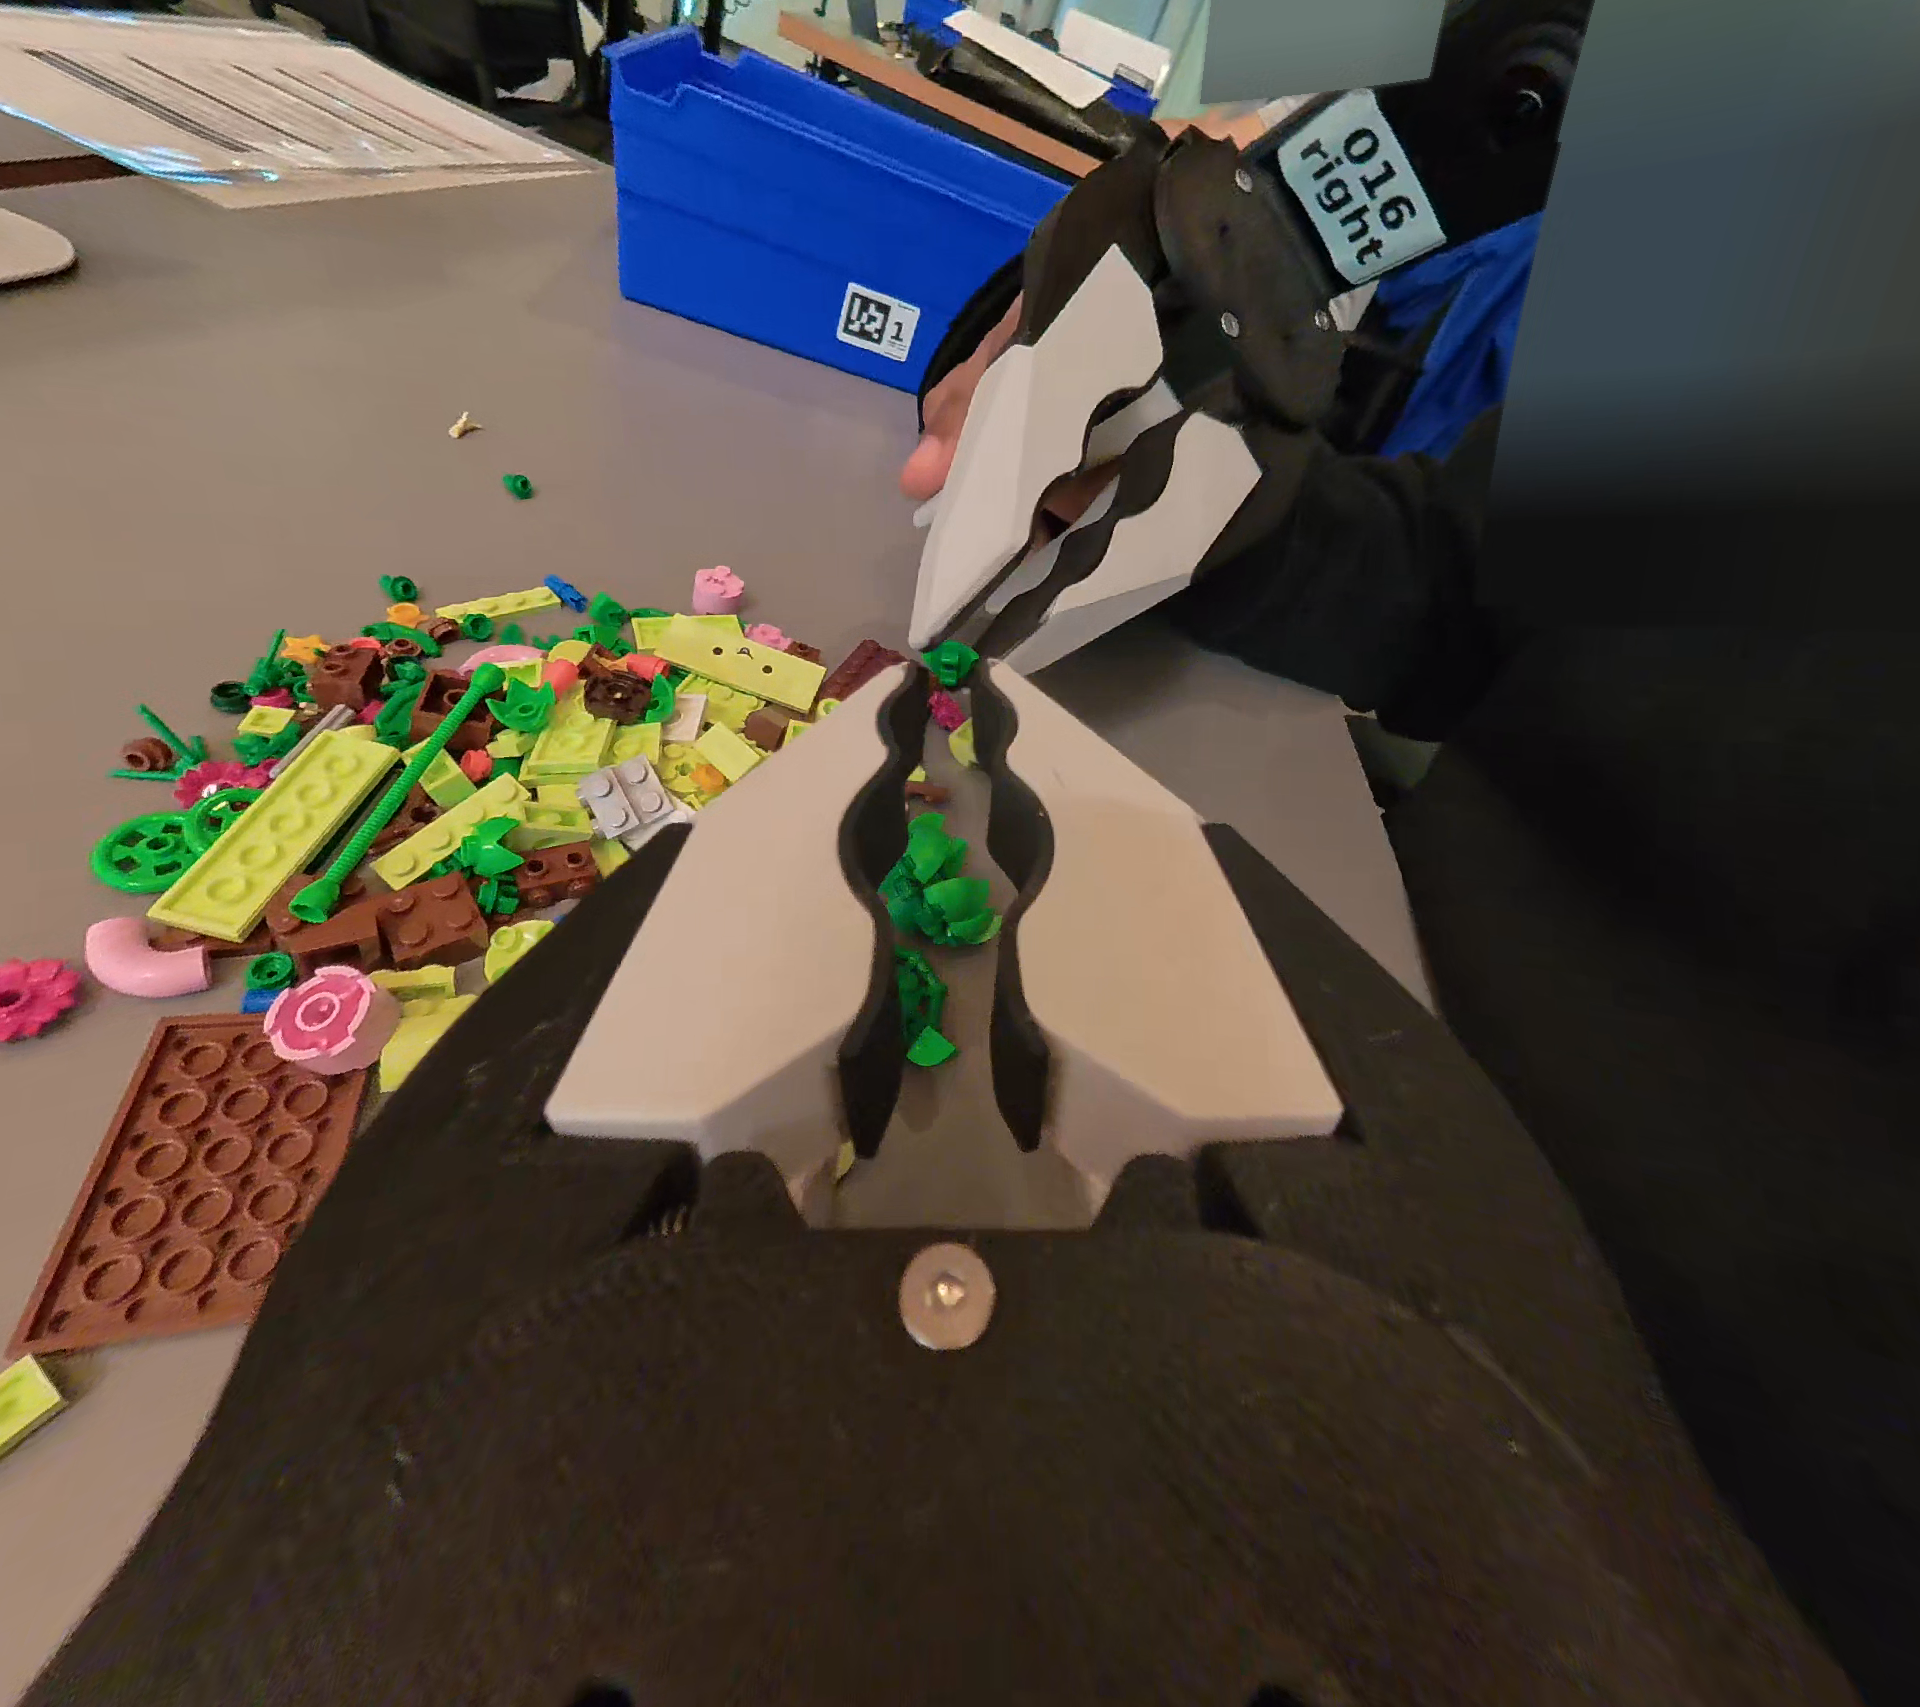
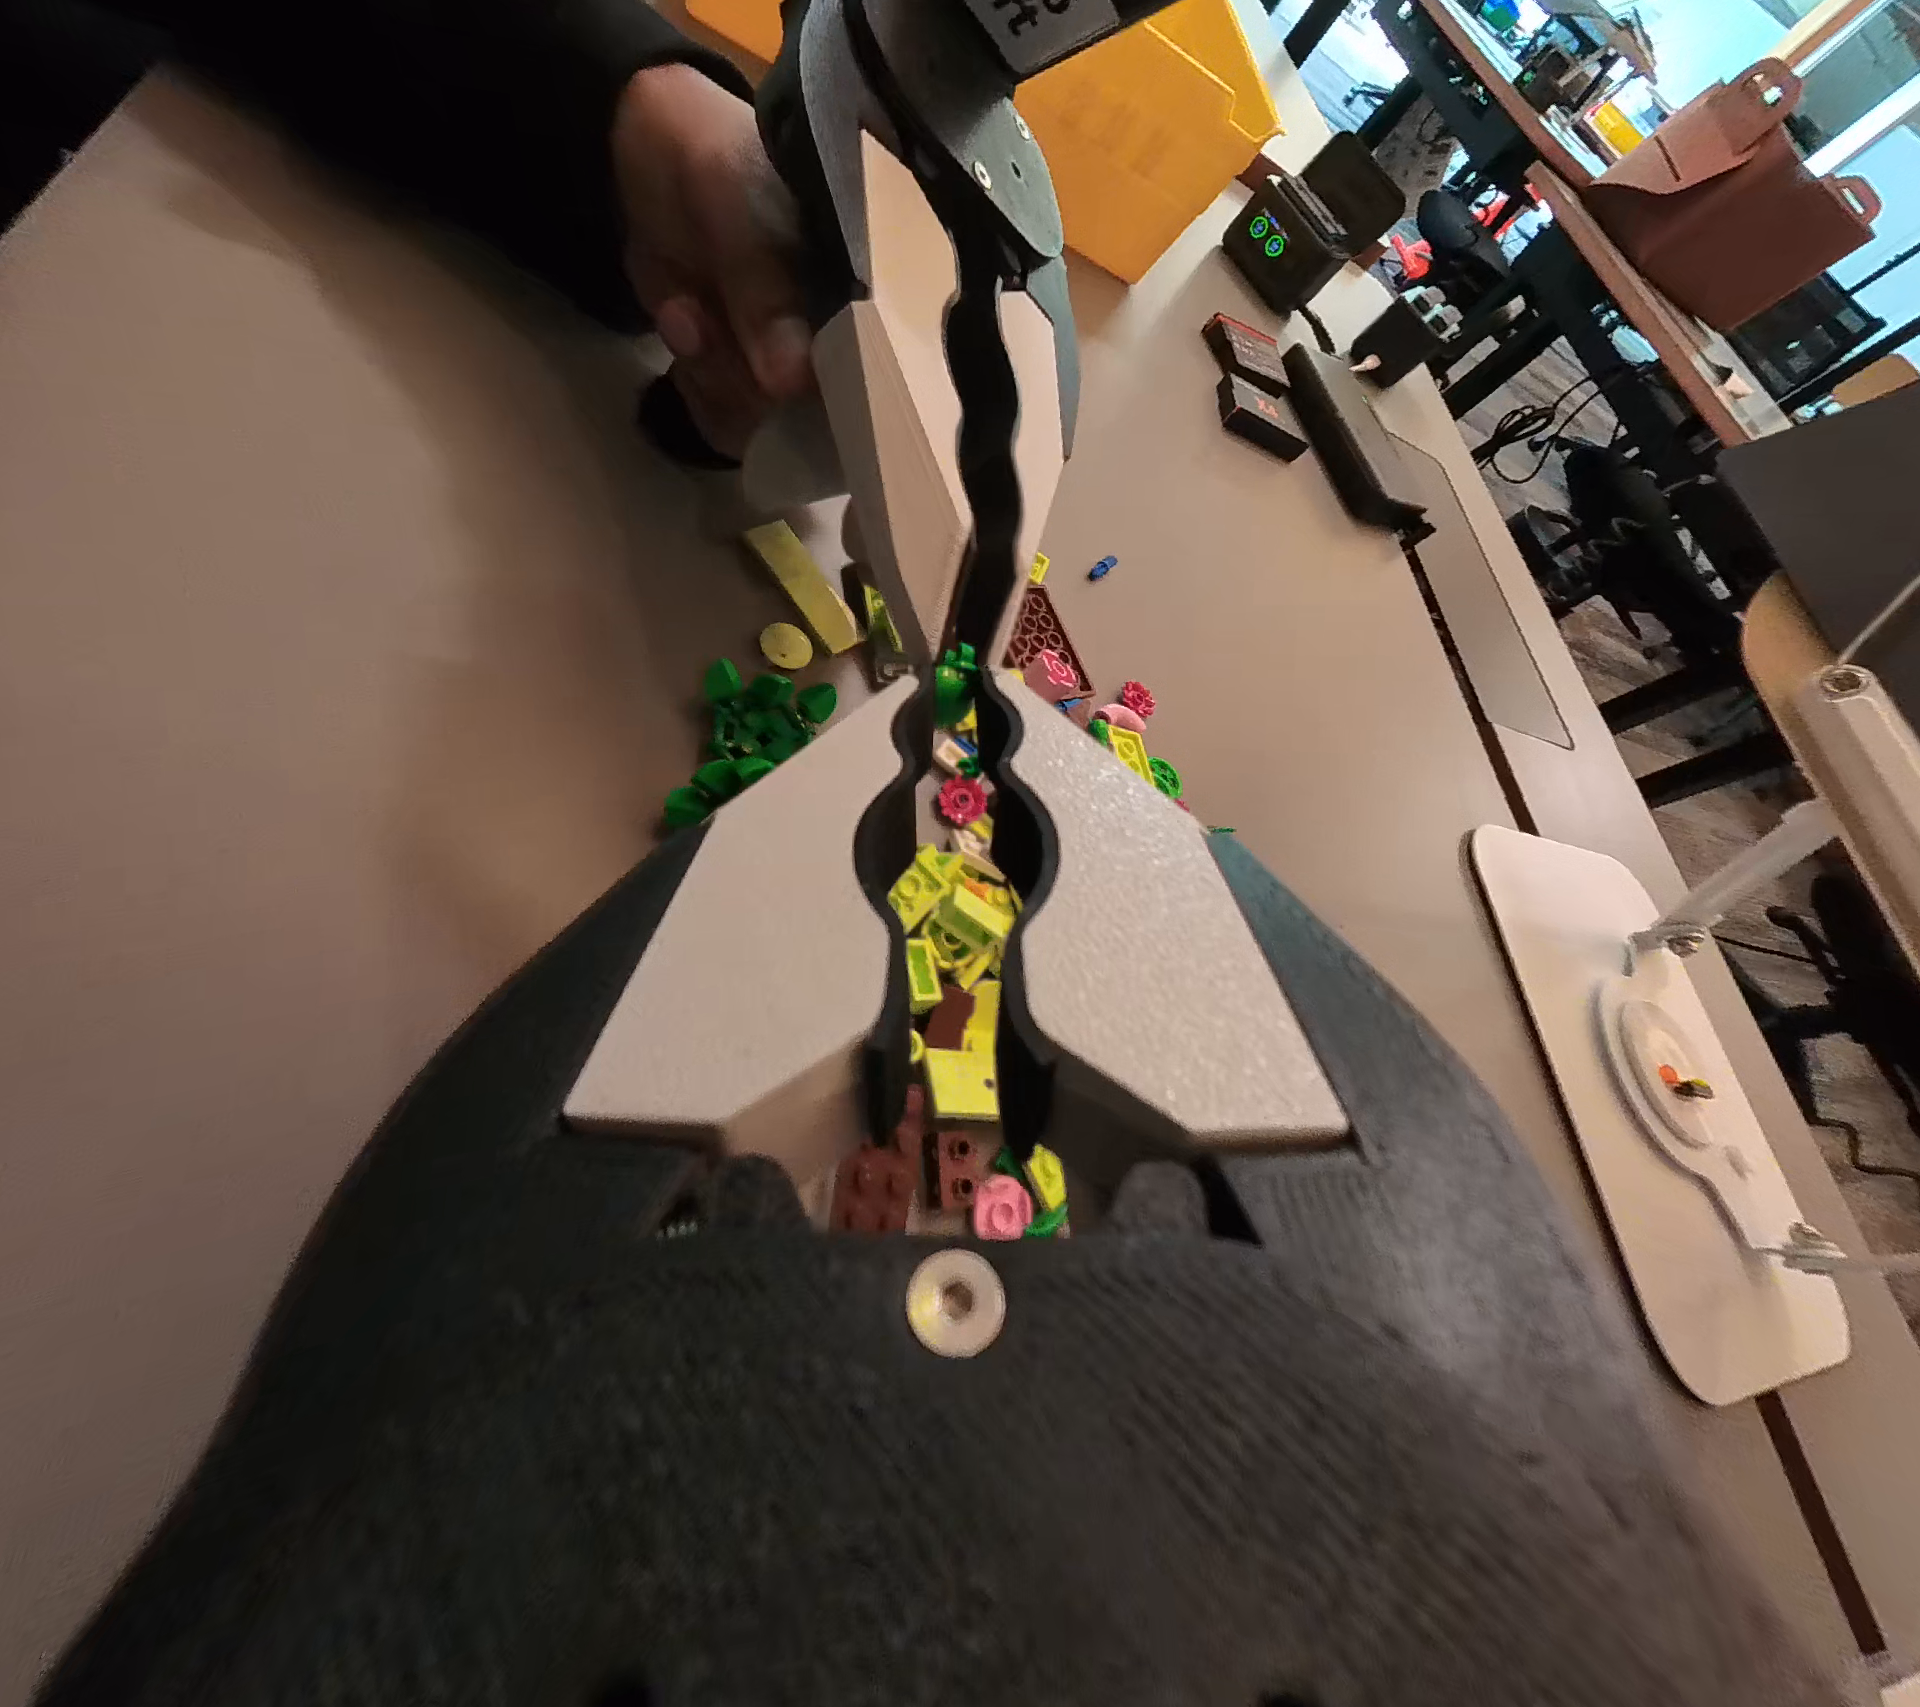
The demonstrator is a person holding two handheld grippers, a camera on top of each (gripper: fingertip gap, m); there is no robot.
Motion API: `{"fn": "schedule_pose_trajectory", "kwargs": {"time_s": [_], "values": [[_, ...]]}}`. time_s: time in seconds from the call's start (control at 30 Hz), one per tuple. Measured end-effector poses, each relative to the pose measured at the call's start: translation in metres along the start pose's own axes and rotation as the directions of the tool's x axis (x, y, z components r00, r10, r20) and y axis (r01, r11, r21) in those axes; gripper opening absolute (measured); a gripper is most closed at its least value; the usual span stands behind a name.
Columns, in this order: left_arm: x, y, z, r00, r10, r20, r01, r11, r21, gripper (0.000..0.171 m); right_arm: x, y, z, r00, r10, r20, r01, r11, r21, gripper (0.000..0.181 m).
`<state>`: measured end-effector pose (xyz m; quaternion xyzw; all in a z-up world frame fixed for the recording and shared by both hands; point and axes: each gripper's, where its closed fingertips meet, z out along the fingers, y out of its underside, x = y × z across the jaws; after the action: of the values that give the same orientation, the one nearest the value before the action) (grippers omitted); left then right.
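My left gripper [image 1: 950, 672] and my right gripper [image 2: 954, 689] meet tip to tip just above the grey table [image 1: 312, 410]. Both are closed on one small green leafy piece [image 1: 948, 663], which also shows in the right wrist view [image 2: 954, 681]. The right gripper [image 1: 961, 634] comes in from the upper right; the left gripper [image 2: 966, 634] comes down from above in the right wrist view. A heap of small green leaf pieces [image 1: 940, 899] lies under my left fingers. A pile of lime, brown, pink and green bricks [image 1: 499, 774] lies to the left.
A brown studded plate [image 1: 197, 1169] lies at the near left. A blue bin [image 1: 790, 203] stands behind the pile and a yellow bin [image 2: 1122, 88] at the far side. Black devices [image 2: 1299, 234] and a white stand base [image 2: 1631, 1086] sit on the table. The table edge [image 1: 1382, 805] runs close on the right. Left and right tips are no more than a few centimetres apart. From either gripper's tips it is about 15 cm to the brown studded plate [image 1: 197, 1169].
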<state>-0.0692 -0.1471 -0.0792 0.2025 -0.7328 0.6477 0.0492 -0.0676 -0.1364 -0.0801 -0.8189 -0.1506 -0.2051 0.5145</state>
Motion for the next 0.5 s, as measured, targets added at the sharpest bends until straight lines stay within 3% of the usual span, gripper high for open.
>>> {"fn": "schedule_pose_trajectory", "kwargs": {"time_s": [0.23,0.5], "values": [[0.004,-0.001,0.0,0.999,-0.029,-0.046,0.03,0.999,0.017,0.004,-0.002,0.0,-0.001,1.0,-0.013,0.01,0.013,1.0,-0.004,0.004],[0.02,-0.007,-0.005,0.992,0.039,-0.121,-0.034,0.998,0.044,0.001,-0.008,-0.017,-0.009,0.999,-0.027,0.043,0.023,0.996,0.083,0.004]]}}
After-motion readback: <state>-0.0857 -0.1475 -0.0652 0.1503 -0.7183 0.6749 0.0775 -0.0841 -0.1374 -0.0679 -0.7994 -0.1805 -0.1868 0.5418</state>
